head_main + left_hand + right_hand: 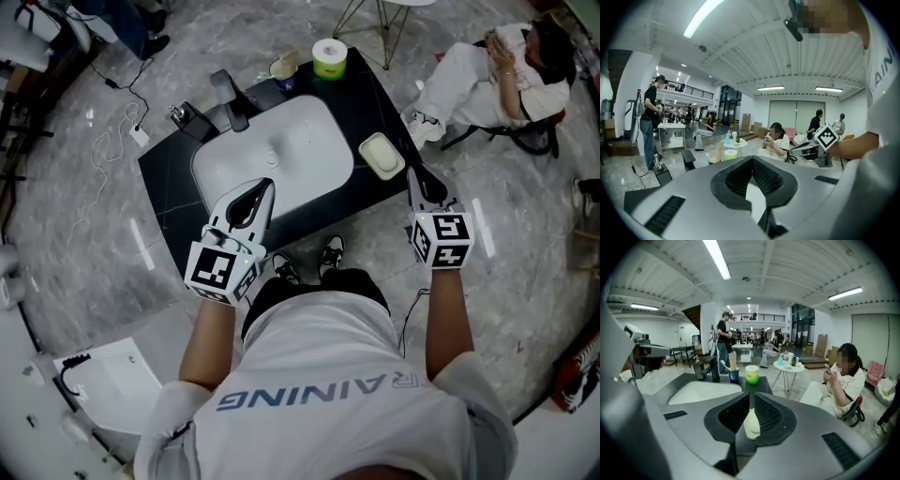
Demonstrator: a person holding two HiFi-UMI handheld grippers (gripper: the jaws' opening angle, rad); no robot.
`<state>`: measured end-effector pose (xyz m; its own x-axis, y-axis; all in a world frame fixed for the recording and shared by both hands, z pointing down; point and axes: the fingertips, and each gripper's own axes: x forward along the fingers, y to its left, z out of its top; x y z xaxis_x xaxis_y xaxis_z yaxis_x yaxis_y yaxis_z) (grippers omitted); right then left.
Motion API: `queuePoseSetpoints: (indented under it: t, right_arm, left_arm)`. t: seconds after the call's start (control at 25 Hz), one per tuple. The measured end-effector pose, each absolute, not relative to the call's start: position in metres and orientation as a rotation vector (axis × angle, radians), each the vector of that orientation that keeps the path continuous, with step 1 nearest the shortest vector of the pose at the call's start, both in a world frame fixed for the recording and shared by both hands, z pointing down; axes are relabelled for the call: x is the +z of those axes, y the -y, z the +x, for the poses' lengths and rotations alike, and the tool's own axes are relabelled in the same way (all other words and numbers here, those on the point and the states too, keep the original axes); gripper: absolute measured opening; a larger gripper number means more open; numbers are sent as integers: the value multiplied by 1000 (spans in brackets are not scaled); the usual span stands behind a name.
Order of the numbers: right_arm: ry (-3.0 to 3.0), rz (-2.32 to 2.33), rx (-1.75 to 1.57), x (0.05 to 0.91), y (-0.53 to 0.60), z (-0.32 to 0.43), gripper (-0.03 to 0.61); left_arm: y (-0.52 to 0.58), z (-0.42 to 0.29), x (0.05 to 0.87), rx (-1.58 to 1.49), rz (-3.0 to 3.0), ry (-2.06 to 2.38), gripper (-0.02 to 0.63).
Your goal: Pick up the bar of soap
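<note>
Right gripper (415,174), clenched empty like the left gripper (267,187), could knock the bar of soap (382,157) off the right edge of the counter (370,94) unless opened first.

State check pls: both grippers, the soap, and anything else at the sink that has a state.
bar of soap: lying in its dish, not gripped
soap dish: flat, right of the basin
basin: nothing in it
left gripper: fingers shut, empty
right gripper: fingers shut, empty, short of the soap
cup: upright, toothbrush in it
paper roll: standing on end
</note>
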<state>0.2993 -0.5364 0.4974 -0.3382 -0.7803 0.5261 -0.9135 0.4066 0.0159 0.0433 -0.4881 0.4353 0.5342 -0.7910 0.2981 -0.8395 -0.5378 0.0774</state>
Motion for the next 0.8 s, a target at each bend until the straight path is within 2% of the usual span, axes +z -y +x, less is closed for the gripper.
queuePoseSetpoints:
  t: [0.08, 0.48, 0.8]
  right_arm:
    - [2166, 1388, 422, 514, 545, 297, 28]
    - [1951, 1076, 625, 615, 581, 284, 203]
    - [1807, 947, 701, 677, 596, 286, 225]
  left_arm:
    - [490, 38, 442, 356, 2543, 1393, 8]
    - [508, 21, 469, 389, 2450, 1446, 8]
    - [510, 4, 502, 385, 2328, 1480, 8]
